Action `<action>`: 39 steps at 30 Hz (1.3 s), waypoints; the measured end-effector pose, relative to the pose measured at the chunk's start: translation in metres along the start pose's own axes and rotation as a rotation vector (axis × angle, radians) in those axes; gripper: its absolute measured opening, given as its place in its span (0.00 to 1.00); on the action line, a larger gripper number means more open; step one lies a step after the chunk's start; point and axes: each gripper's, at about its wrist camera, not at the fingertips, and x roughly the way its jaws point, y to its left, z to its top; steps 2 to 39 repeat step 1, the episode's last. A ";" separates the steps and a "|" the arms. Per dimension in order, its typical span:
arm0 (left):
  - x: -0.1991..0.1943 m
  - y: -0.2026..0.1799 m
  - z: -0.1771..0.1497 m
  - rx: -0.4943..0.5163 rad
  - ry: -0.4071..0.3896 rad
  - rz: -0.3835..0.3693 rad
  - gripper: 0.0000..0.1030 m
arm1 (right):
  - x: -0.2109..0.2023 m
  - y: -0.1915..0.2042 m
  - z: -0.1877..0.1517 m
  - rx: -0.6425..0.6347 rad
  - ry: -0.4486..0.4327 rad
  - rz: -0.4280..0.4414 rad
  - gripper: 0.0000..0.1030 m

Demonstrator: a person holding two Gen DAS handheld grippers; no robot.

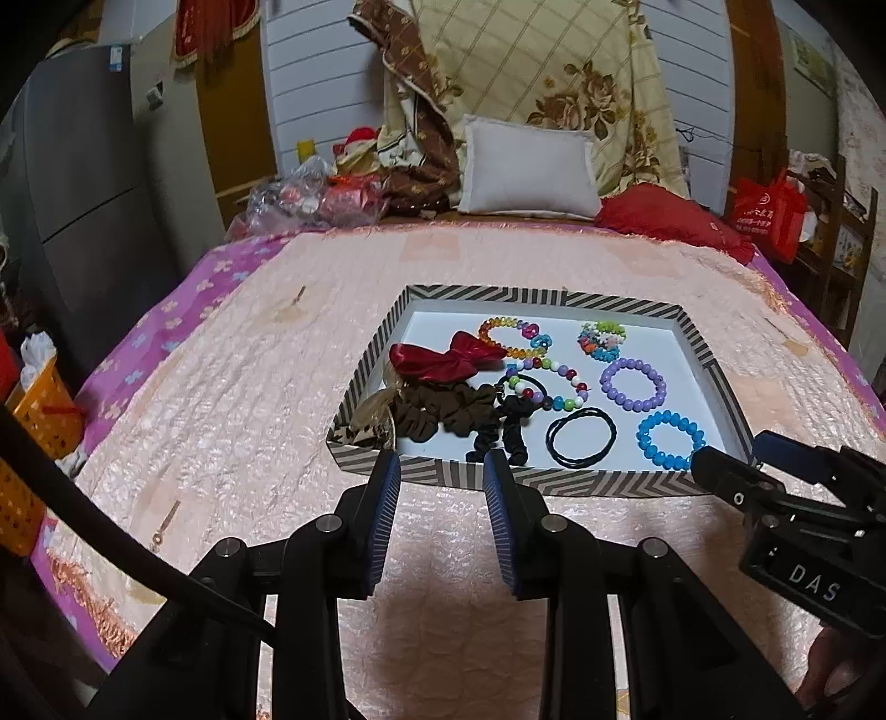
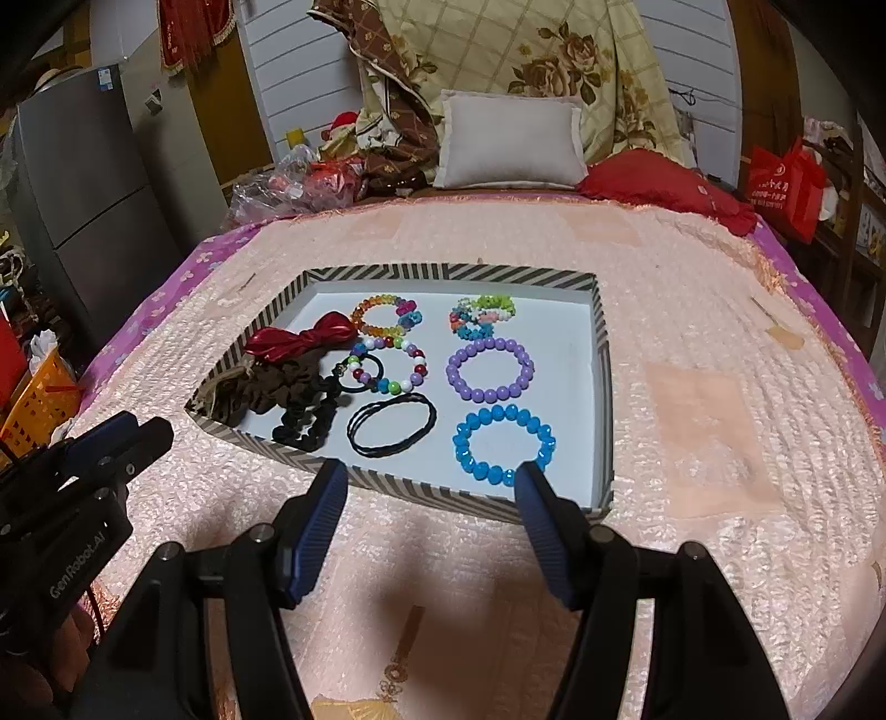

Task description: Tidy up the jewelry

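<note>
A striped shallow box (image 1: 470, 477) (image 2: 443, 495) lies on the bed and holds jewelry. Inside are a blue bead bracelet (image 2: 504, 443) (image 1: 670, 440), a purple bead bracelet (image 2: 490, 368) (image 1: 632, 383), black hair ties (image 2: 392, 423) (image 1: 581, 437), multicolour bead bracelets (image 2: 387, 315), a red bow (image 2: 302, 335) (image 1: 443, 357) and dark scrunchies (image 2: 277, 390). My left gripper (image 1: 441, 471) is open and empty at the box's near edge. My right gripper (image 2: 432, 482) is open and empty at the near edge, close to the blue bracelet.
The box sits on a pink quilted bedspread (image 2: 692, 343). A white pillow (image 2: 512, 141), a red cushion (image 2: 659, 185) and a floral quilt (image 2: 526, 50) lie at the head. An orange basket (image 1: 47, 410) and a grey fridge (image 1: 72, 183) stand at the left.
</note>
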 end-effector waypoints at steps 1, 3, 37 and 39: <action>0.000 0.000 -0.001 0.005 0.002 -0.001 0.24 | -0.001 0.000 0.000 0.000 -0.003 0.000 0.64; 0.000 0.000 -0.001 0.005 0.002 -0.001 0.24 | -0.001 0.000 0.000 0.000 -0.003 0.000 0.64; 0.000 0.000 -0.001 0.005 0.002 -0.001 0.24 | -0.001 0.000 0.000 0.000 -0.003 0.000 0.64; 0.000 0.000 -0.001 0.005 0.002 -0.001 0.24 | -0.001 0.000 0.000 0.000 -0.003 0.000 0.64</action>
